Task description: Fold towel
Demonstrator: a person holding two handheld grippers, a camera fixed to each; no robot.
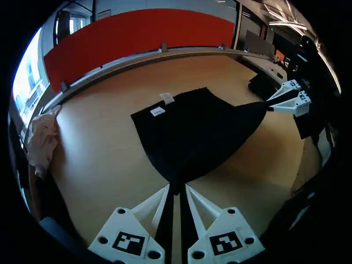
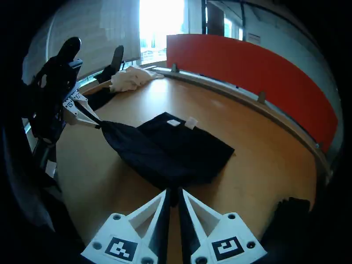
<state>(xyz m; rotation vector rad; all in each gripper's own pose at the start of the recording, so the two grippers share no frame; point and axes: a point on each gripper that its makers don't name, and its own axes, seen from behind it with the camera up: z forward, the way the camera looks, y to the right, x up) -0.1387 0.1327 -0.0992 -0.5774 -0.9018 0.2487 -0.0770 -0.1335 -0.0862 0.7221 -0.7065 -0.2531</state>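
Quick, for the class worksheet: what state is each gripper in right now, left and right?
Left gripper: closed, pinching a corner of the black towel.
Right gripper: closed, pinching another corner of the black towel.

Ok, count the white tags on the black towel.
2. One tag sticks out past the towel's far edge; a second tag lies beside it on the cloth. Others may hide under folds.

**An open-plan office**

We see a long wooden desk under the left gripper's fingers, a red divider screen far beyond them, strip lights above to their right, big windows to their left.
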